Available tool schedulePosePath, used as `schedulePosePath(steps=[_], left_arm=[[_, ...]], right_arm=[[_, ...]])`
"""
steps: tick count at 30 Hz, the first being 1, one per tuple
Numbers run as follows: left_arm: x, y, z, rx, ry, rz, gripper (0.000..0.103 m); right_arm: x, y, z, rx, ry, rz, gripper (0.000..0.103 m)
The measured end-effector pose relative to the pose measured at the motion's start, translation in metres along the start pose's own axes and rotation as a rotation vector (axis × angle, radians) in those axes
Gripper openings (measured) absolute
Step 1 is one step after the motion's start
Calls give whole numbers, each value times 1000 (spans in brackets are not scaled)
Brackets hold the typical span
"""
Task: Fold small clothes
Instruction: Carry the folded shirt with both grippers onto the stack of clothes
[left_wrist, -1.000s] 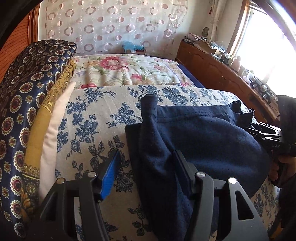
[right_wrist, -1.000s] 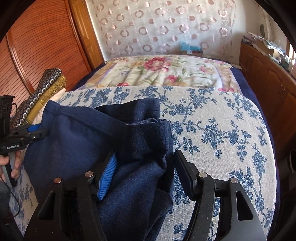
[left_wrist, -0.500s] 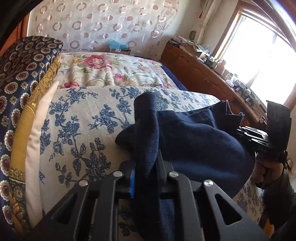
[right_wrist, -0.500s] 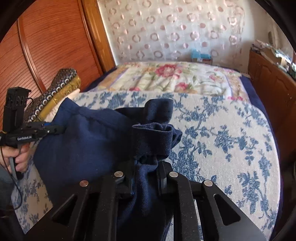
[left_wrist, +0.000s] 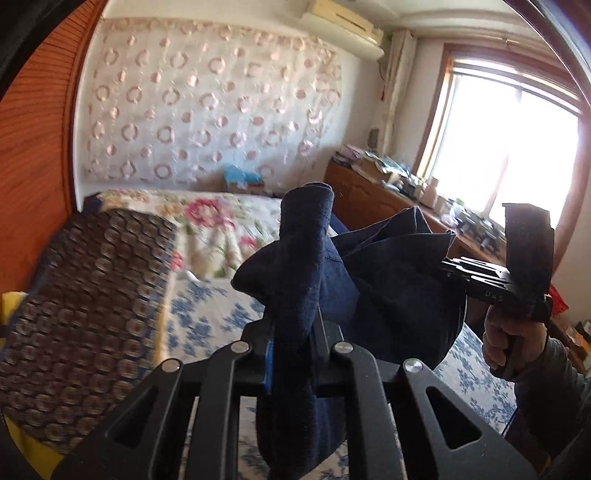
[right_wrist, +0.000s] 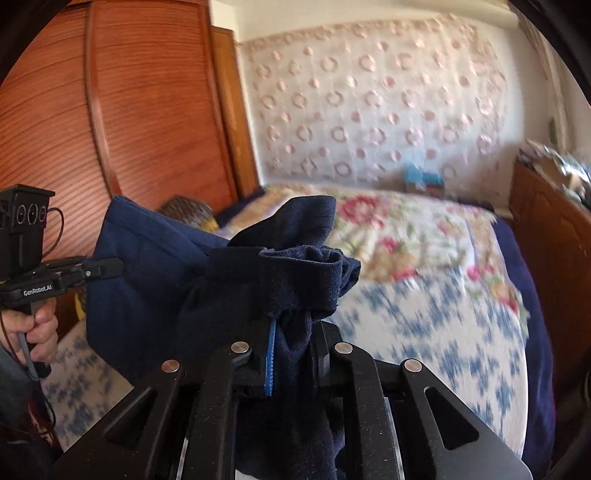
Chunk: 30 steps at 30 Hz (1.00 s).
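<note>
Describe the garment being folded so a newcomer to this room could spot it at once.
Start at the bed with the blue-flowered cover. Above it, the left gripper and right gripper are each shut on a bunched end of the garment. It is plain navy, unlike the patterned bedding around it.

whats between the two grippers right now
The navy garment spans the gap, each end pinched in shut jaws of the left gripper and right gripper. Both wrist views show it hanging above the bed.
</note>
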<state>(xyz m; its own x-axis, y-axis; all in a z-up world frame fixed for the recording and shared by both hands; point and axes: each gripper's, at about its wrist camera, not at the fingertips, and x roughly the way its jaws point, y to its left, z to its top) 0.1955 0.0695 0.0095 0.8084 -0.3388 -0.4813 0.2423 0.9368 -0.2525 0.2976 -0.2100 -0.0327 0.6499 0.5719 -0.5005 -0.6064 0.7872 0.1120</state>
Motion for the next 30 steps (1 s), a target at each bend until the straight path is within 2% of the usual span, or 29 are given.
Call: schedulePosePath(steps=[6, 10, 13, 18, 22, 26, 28, 30], left_arm=[[-47, 48, 11, -50, -112, 138, 10], [-55, 85, 3, -122, -133, 223, 10], [-50, 112, -11, -194, -106, 256, 10], [-55, 128, -39, -244, -119, 315, 10], [-61, 130, -59, -273, -84, 380, 10], [-60, 137, -74, -277, -55, 435, 11], [-62, 141, -78, -284, -44, 441, 12], [-60, 143, -80, -298, -32, 446, 12]], right_arm=[[28, 46, 61, -130, -60, 75, 11], [72, 87, 105, -246, -62, 127, 11], [112, 118, 129, -304, -54, 128, 11], [177, 170, 143, -410, -11, 157, 10], [213, 203, 151, -464, -3, 216, 10], [250, 225, 153, -463, 28, 271, 11], [263, 235, 149, -462, 50, 273, 11], [272, 241, 149, -451, 63, 258, 15]])
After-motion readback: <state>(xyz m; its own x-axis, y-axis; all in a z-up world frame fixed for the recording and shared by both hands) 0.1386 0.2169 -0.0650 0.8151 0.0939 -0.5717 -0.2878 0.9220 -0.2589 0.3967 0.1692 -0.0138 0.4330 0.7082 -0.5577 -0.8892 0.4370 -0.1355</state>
